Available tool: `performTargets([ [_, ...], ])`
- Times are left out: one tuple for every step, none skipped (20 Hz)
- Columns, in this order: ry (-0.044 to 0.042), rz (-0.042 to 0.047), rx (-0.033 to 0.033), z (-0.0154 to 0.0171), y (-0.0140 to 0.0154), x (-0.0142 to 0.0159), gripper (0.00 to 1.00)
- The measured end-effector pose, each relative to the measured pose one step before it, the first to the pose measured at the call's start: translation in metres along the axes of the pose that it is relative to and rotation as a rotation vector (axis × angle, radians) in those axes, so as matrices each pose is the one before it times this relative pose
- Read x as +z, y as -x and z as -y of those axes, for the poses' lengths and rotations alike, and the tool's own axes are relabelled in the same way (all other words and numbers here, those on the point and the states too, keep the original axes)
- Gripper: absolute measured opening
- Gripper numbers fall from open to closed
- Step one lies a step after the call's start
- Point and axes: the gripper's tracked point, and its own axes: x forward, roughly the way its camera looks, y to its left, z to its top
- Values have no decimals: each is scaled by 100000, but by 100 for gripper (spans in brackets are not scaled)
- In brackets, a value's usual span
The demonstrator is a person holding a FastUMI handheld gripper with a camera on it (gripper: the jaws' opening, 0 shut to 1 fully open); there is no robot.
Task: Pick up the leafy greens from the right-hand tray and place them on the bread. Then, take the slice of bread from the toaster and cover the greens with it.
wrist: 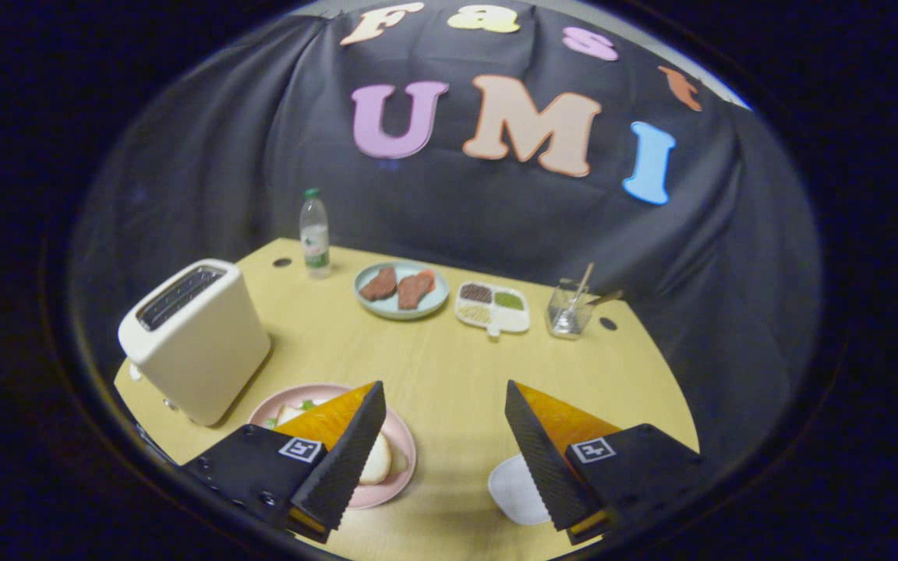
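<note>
Claw (445,448) spread, nothing held, above desk (449,366). Pink plate (402,460) under left finger carries bread (377,461) w/ green bits (307,404) showing beneath: stack appears covered. Toaster (196,339) slot looks empty. White tray (515,491) by right finger. Est. task approx. complete.

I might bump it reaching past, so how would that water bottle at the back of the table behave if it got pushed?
The water bottle is tall and narrow on a small base, so it would likely tip rather than slide. Its round body suggests it would then roll. It stands far beyond the open fingers, beside the toaster.
</note>
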Motion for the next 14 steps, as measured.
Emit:
performTargets([
  [-2318,4968,-3327,1167,775,1743,99],
  [-3022,5874,-3142,1111,730,1897,99],
  [-3293,6488,-3020,964,508,1948,99],
  [-3030,5482,-2868,936,446,1861,99],
  [-2455,4840,-2302,868,660,1701,99],
  [-2002,4369,-1823,638,322,1439,99],
  [-1381,3729,-649,469,406,1324,99],
  [-1116,4367,-468,339,495,1459,99],
  [-1241,4623,159,165,370,1431,99],
  [-1230,4259,139,148,560,1376,99],
  [-858,3020,-173,260,580,1068,99],
  [-493,2140,157,239,577,739,99],
  [-256,1037,-286,152,561,622,99],
  [126,730,653,-21,222,348,99],
])
